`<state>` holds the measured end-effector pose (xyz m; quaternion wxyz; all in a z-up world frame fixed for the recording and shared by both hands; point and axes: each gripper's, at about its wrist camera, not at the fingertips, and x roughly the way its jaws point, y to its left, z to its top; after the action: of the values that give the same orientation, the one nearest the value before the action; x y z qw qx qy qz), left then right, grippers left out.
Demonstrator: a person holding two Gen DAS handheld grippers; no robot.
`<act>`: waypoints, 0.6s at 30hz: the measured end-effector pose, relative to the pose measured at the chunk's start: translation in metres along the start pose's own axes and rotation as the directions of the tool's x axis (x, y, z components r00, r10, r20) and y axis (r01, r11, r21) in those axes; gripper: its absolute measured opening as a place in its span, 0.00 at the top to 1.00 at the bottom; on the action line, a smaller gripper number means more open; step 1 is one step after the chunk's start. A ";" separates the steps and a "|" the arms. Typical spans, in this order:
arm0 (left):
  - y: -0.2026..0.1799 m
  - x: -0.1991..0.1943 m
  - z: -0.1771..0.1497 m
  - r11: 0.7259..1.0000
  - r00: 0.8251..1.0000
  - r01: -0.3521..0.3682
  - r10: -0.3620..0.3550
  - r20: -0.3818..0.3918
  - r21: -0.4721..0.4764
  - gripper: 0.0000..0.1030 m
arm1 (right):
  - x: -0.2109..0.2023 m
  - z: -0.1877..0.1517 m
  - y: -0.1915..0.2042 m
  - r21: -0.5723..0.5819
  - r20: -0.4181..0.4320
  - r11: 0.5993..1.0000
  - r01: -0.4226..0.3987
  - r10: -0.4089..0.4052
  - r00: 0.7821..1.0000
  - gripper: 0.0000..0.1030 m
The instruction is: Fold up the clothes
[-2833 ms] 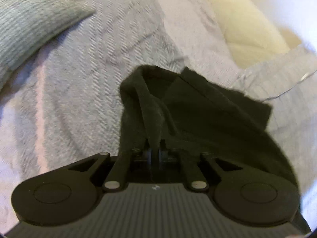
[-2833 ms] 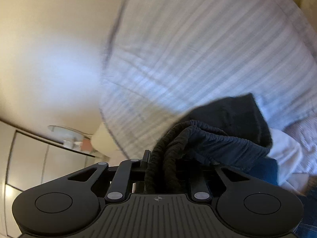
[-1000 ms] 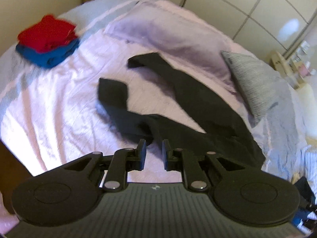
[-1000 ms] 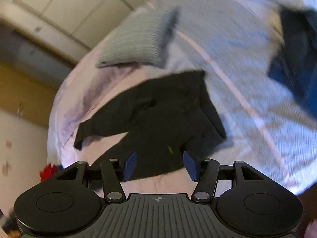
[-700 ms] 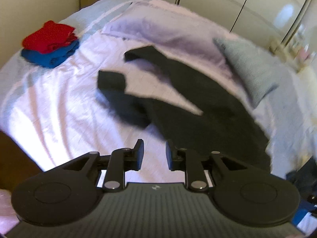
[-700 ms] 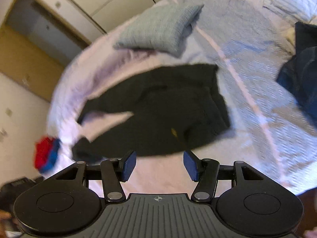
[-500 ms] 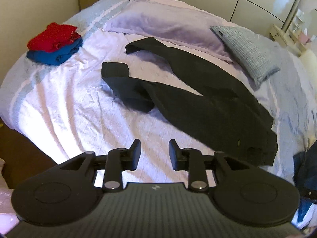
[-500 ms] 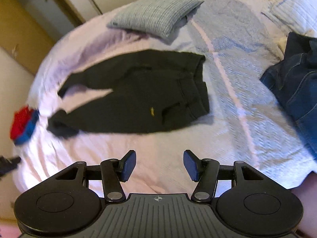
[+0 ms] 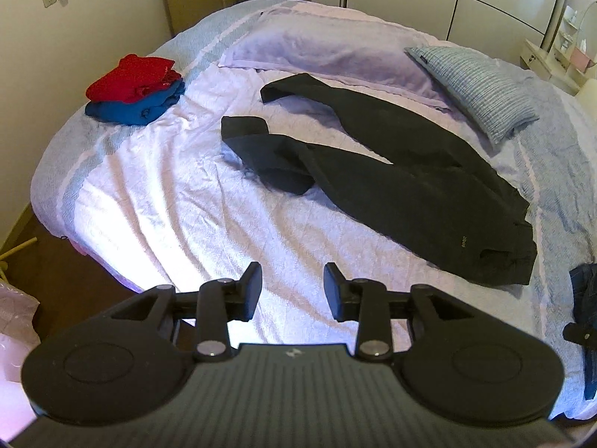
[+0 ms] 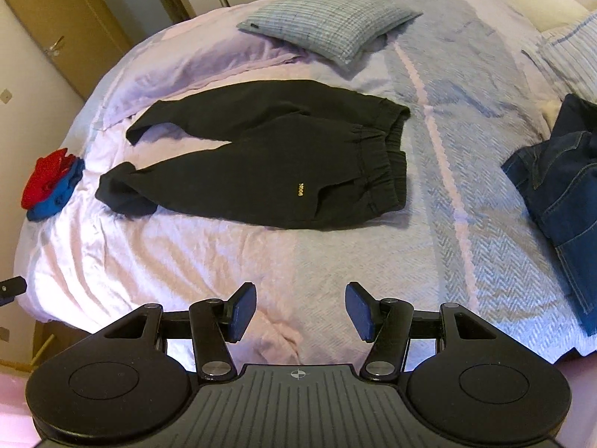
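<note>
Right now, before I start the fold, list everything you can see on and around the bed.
black sweatpants: one, black, spread flat mid-bed, legs apart, nearer leg's cuff folded under
red garment: one, red, folded, on top of the blue one near the bed's far corner
blue garment: one, blue, folded, under the red
jeans: one, dark blue denim, heaped at the bed's edge
checked pillow: one, blue-grey, beyond the sweatpants
lilac pillow: one, beside the checked one
bedspread: one, lilac with blue-grey bands
left hand-held gripper: open, empty
right hand-held gripper: open, empty
</note>
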<state>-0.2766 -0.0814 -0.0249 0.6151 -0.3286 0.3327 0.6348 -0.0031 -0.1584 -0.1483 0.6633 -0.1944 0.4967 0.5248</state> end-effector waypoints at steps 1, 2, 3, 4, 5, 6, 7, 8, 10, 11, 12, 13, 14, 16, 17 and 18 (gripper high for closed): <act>-0.001 -0.002 0.000 1.000 1.000 -0.001 0.001 0.004 0.002 0.69 | 0.000 0.000 0.000 -0.001 0.000 1.000 -0.001 0.001 1.000 0.45; -0.003 -0.003 0.001 1.000 1.000 -0.003 0.003 0.008 0.004 0.69 | 0.000 0.000 -0.001 -0.001 0.000 1.000 -0.001 0.001 1.000 0.45; -0.004 -0.004 0.001 1.000 1.000 -0.004 0.004 0.011 0.006 0.68 | -0.001 0.000 -0.001 -0.001 0.000 1.000 -0.002 0.002 1.000 0.45; -0.005 -0.005 0.002 1.000 1.000 -0.004 0.004 0.014 0.008 0.68 | -0.001 0.000 -0.002 -0.001 0.000 1.000 -0.003 0.003 1.000 0.45; -0.007 -0.006 0.002 1.000 1.000 -0.005 0.004 0.016 0.013 0.68 | -0.001 0.001 -0.002 -0.002 0.000 1.000 -0.002 0.002 1.000 0.45; -0.008 -0.006 0.003 1.000 1.000 -0.005 0.005 0.017 0.019 0.68 | -0.001 0.001 -0.003 -0.003 -0.001 1.000 0.001 -0.001 1.000 0.45; -0.010 -0.006 0.003 1.000 1.000 -0.006 0.006 0.019 0.025 0.68 | -0.001 0.001 -0.003 -0.004 -0.001 1.000 0.004 -0.004 1.000 0.45; -0.011 -0.007 0.004 1.000 1.000 -0.007 0.006 0.020 0.031 0.68 | -0.001 0.001 -0.003 -0.003 0.000 1.000 0.005 -0.005 1.000 0.45; -0.014 -0.007 0.005 0.999 1.000 -0.007 0.006 0.024 0.041 0.68 | 0.000 0.002 -0.003 -0.001 0.001 1.000 0.007 -0.007 1.000 0.44; -0.015 -0.008 0.006 0.999 1.000 -0.006 0.005 0.027 0.044 0.68 | 0.000 0.002 -0.003 -0.001 0.003 1.000 0.007 -0.007 1.000 0.44; -0.016 -0.009 0.007 0.999 1.000 -0.005 0.004 0.031 0.048 0.67 | 0.000 0.003 -0.003 0.000 0.004 1.000 0.006 -0.006 1.000 0.43; -0.017 -0.009 0.009 0.999 0.999 -0.005 0.003 0.036 0.052 0.67 | 0.000 0.003 -0.002 0.000 0.004 1.000 0.006 -0.006 1.000 0.43; -0.017 -0.010 0.011 0.998 0.999 -0.004 0.002 0.041 0.056 0.67 | 0.000 0.004 -0.002 0.001 0.005 1.000 0.005 -0.005 1.000 0.43; -0.018 -0.010 0.015 0.998 0.999 -0.007 0.004 0.049 0.063 0.65 | 0.001 0.006 0.000 -0.001 0.007 1.000 0.005 -0.005 1.000 0.42; -0.018 -0.010 0.017 0.998 0.999 -0.007 0.004 0.052 0.064 0.64 | 0.001 0.006 0.000 -0.002 0.008 1.000 0.006 -0.006 1.000 0.42; -0.018 -0.009 0.019 0.998 0.999 -0.007 0.003 0.054 0.064 0.64 | 0.002 0.007 0.001 -0.003 0.007 1.000 0.008 -0.008 1.000 0.42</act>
<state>-0.2589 -0.0703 -0.0072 0.6325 -0.2906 0.3372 0.6339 -0.0012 -0.1515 -0.1462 0.6668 -0.1955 0.4930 0.5235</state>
